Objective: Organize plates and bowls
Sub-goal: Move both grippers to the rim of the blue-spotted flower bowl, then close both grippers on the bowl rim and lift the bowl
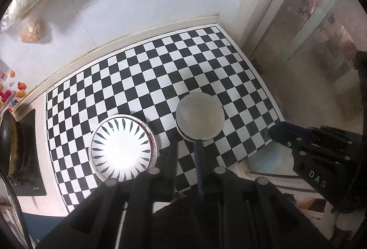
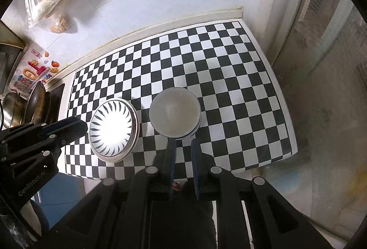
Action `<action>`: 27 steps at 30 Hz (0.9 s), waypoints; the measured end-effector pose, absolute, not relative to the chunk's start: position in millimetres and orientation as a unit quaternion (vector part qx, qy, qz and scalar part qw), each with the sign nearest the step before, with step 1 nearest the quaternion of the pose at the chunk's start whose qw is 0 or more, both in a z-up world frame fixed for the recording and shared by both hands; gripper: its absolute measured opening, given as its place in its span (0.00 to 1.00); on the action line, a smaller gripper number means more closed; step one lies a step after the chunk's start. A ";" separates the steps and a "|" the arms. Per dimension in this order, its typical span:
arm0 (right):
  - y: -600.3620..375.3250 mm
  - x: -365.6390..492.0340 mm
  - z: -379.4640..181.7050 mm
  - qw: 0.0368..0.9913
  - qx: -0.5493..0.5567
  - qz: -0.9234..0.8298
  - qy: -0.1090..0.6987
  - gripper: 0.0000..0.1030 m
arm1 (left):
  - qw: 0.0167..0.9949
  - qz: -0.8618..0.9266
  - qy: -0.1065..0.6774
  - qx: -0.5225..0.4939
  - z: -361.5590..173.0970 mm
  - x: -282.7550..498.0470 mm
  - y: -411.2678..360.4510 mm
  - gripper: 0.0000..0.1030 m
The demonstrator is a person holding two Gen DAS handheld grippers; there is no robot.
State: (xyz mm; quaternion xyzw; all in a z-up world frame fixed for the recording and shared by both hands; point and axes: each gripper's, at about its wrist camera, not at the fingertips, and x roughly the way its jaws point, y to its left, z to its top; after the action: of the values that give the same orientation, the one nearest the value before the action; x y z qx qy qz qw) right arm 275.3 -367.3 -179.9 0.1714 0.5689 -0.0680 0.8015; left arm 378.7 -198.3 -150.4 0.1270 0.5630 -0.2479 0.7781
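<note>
Both claws hover slightly open, holding nothing: left claw, right claw. White leaf-patterned plate stack beside plain white bowl stack on checkered tabletop.

Glossy glazed plate, smooth matt-looking bowl, flat printed checkered mat

Stacked bowls beside stacked plates, checkered mat

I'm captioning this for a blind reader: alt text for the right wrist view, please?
Stacked bowls and a leaf-patterned plate sit side by side on a checkerboard mat; the open right gripper hovers near the bowls.
</note>
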 end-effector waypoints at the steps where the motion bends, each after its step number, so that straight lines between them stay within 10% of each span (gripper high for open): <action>1: -369.6 277.9 -183.1 0.798 0.178 -0.066 0.572 0.26 | 0.776 -0.252 0.566 0.120 -152.6 381.1 -198.4 0.27; 3: -375.5 282.8 -190.2 0.796 0.200 -0.055 0.569 0.70 | 0.773 -0.254 0.573 0.100 -161.5 390.2 -197.5 0.30; 5: -381.7 288.1 -198.4 0.799 0.217 -0.046 0.559 0.87 | 0.763 -0.249 0.591 0.078 -177.3 404.5 -196.2 0.38; 27: -438.8 370.2 -419.5 0.680 0.371 0.009 0.632 0.97 | 0.592 -0.238 0.768 -0.049 -388.7 514.7 -224.6 0.44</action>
State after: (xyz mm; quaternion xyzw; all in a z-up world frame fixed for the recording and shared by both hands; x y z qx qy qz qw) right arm 370.2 -438.8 -419.5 0.3713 0.6317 0.0089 0.6804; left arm 514.7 -224.6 -388.7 -0.0491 0.7682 -0.2385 0.5920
